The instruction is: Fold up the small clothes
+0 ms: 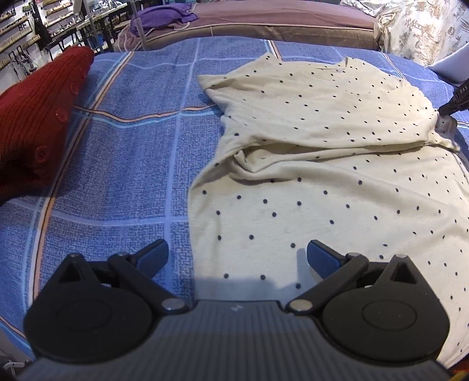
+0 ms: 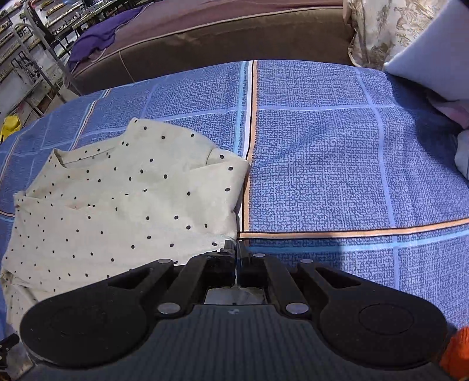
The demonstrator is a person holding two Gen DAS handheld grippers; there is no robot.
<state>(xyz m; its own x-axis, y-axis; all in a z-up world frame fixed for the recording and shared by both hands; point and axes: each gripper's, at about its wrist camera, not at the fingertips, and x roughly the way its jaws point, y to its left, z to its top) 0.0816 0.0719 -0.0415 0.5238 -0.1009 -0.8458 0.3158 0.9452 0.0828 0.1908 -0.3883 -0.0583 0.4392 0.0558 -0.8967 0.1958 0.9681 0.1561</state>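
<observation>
Cream cotton shirt with dark polka dots is lying on the blue checked bedspread, its near hem straddling the gaping left gripper; the right gripper is pinching its right edge.

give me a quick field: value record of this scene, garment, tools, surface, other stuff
garment: cream polka-dot shirt, partly folded, lying on the bed
surface: blue plaid bedspread
left tool: open, hovering over the shirt's near edge, holding nothing
right tool: shut on the shirt's edge
other: red knit garment at the left; purple cloth on the brown cushion behind
</observation>
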